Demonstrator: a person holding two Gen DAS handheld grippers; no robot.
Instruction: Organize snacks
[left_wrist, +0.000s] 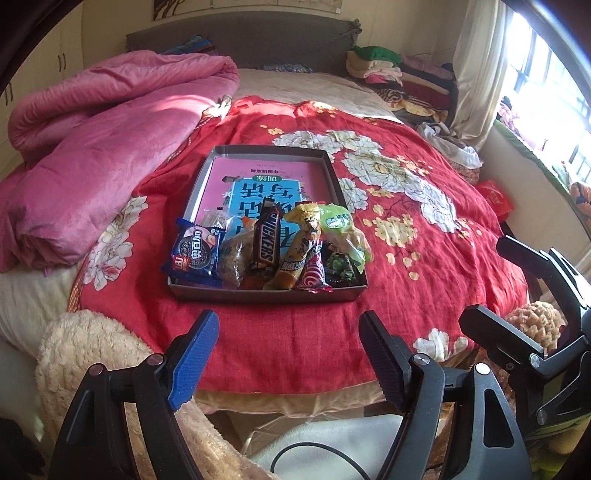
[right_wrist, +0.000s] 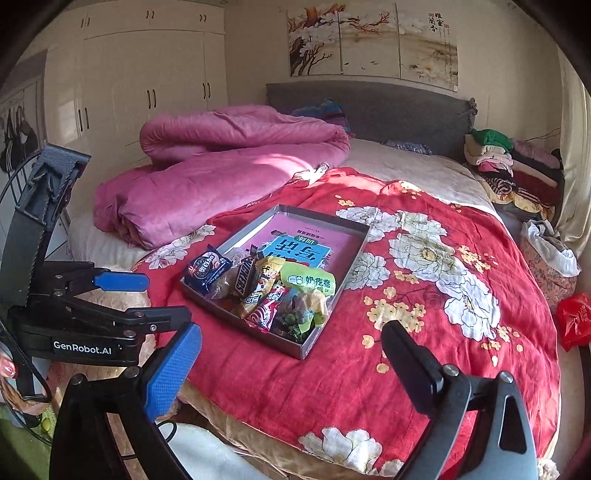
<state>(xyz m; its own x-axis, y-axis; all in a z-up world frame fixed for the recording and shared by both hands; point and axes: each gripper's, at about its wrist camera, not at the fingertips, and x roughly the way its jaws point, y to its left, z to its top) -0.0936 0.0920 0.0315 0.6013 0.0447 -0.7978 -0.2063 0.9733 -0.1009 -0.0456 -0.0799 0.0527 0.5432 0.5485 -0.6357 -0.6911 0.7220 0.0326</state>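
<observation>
Left wrist view: left gripper (left_wrist: 286, 354) is hovering low at the near edge of the bed, tilting down toward the red floral blanket (left_wrist: 388, 258), w/ its blue pad (left_wrist: 195, 354) and black pad (left_wrist: 384, 354) standing apart, nothing between them. Just ahead, the shallow grey tray (left_wrist: 266, 293) is sitting on the blanket, w/ a pink-and-blue book (left_wrist: 258, 184) lying flat inside. Snacks are crowding the tray's near end, L to R: blue cookie pack (left_wrist: 195, 251), clear bag of brownish bits (left_wrist: 234, 258), Snickers bar (left_wrist: 266, 240), yellow wrapper (left_wrist: 301, 243), pink swirl candy (left_wrist: 314, 275), green pouch (left_wrist: 341, 225). Far right, the right gripper (left_wrist: 491, 280) is poking in from the side, off the tray.

Right wrist view: right gripper (right_wrist: 291, 365) is also angling down over the blanket, jaws spread wide and empty, tray a bit ahead and left of centre. At far left a fingertip w/ pink nail (right_wrist: 7, 367) is showing behind the left gripper's body. Pink quilt (right_wrist: 221, 173) is lying bunched beyond the tray.
</observation>
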